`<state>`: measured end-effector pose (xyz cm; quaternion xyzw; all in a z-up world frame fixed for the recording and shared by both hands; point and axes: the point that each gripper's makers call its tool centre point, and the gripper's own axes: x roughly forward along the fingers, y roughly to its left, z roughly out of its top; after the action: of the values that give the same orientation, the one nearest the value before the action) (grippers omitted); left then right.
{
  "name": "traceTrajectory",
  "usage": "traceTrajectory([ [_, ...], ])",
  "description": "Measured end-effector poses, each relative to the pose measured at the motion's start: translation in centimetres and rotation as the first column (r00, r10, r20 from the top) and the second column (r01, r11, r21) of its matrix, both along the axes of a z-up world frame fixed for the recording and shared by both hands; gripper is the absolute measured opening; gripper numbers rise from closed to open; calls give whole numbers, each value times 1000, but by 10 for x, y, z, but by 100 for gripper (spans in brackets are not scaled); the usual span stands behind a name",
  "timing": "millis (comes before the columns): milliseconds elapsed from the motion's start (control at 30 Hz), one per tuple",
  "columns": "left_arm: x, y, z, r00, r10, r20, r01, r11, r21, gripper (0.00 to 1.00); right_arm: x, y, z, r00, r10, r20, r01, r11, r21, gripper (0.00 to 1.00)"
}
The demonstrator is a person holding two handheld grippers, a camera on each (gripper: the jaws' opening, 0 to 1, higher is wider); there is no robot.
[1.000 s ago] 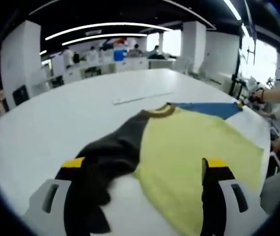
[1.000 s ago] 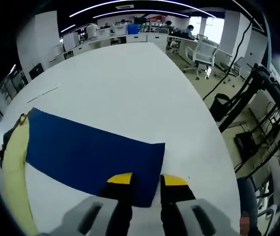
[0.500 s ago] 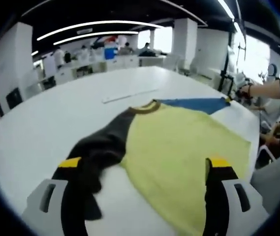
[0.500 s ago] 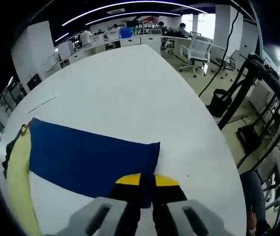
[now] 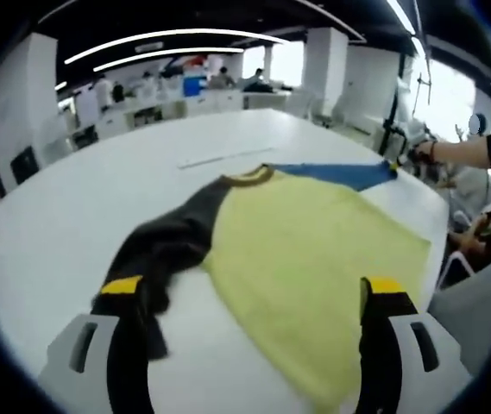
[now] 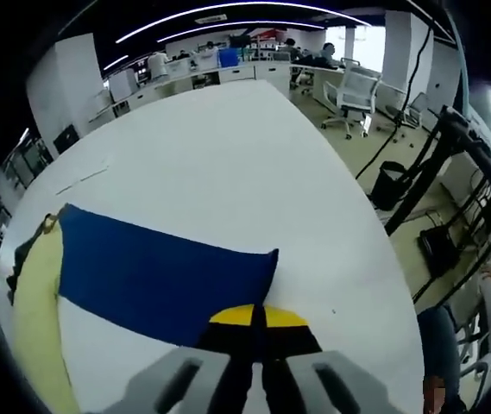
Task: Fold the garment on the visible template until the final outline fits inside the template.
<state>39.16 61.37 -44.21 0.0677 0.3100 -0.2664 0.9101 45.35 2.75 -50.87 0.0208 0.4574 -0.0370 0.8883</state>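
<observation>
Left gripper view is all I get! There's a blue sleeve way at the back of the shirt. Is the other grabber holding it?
Observer: Yes. The right gripper is shut on the near edge of the blue sleeve.
Operator: Is the sleeve all crumpled?
Observer: No, it lies flat and spread out on the white table.
Operator: What's past the table?
Observer: A white office chair and a black bin on the floor.

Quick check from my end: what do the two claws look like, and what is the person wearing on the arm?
Both claws share one build: pale grey bodies with slotted cut-outs and black fingers capped in yellow. The left claw and right claw match. The person's arm, at the right of the left gripper view, wears a black sleeve and a dark band at the wrist.
</observation>
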Motion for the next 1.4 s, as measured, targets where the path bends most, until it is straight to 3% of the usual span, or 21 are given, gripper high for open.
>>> traceTrajectory([
  [200,-8,5,-2,1000,6,-5,-6,1000,22,99,9,12,9,999,35,14,-35,999,6,0],
  [533,-22,6,10,1000,25,5,-25,1000,-1,99,29,34,25,994,98,46,-99,995,21,0],
  [833,-30,5,10,1000,-1,-1,1,1000,9,99,36,61,28,991,133,29,-134,990,34,0],
  [967,-32,6,10,1000,-1,-1,1,1000,3,99,40,73,30,984,179,20,-179,984,4,0],
  [1233,-34,9,11,1000,3,0,-3,1000,-13,99,46,111,40,969,244,23,-244,970,16,0],
  [1400,-33,10,11,1000,2,-3,-2,1000,-22,99,48,139,43,965,262,18,-262,962,75,0],
])
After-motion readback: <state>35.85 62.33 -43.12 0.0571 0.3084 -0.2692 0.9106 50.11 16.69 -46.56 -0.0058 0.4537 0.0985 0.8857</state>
